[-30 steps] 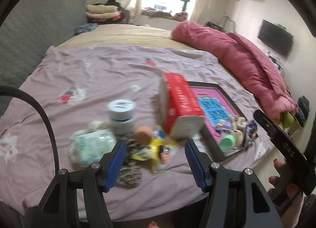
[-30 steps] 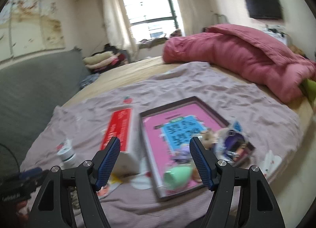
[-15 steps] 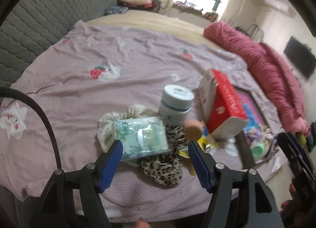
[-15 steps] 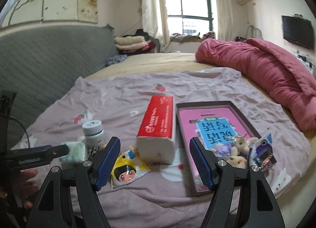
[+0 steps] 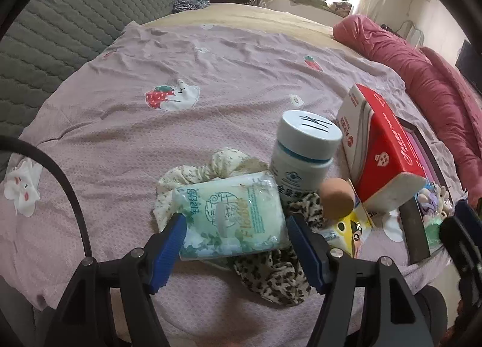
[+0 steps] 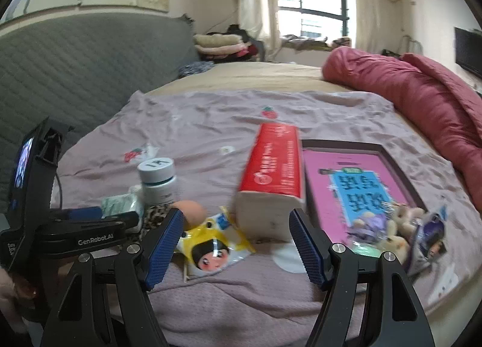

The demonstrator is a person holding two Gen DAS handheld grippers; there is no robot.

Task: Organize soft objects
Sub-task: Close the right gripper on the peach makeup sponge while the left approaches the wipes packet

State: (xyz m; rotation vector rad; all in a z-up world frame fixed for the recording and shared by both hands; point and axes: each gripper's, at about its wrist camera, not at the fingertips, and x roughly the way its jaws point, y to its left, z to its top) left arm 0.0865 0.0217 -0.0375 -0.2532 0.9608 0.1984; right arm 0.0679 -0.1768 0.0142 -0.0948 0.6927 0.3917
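The left gripper [image 5: 235, 241] is spread wide with its blue pads on either side of a pale green wet-wipe pack [image 5: 233, 216]. The left pad looks to be at the pack's left end and the right pad at its right end, but whether they press it cannot be told. The pack lies flat with its long axis running left to right across the fingers, printed face up. It rests on a cream floral scrunchie [image 5: 208, 171] and a leopard-print scrunchie [image 5: 277, 274] on the mauve bedsheet [image 5: 180, 61].

Just behind the pack to the right a white bottle with a blue cap [image 5: 304, 151] stands upright, with an orange makeup sponge [image 5: 336, 199] beside it. The red tissue pack [image 5: 379, 148] stands further right, its long axis running near to far, and a yellow cartoon packet [image 6: 211, 244] lies near it.

The right gripper [image 6: 236, 244] is open wide and holds nothing, hovering before the tissue pack and the pink framed tray [image 6: 361, 184] of small plush toys [image 6: 388, 226].

Half a second ago the wipe pack lay ahead of the left fingers; now it sits between them, the gripper having come down closer.
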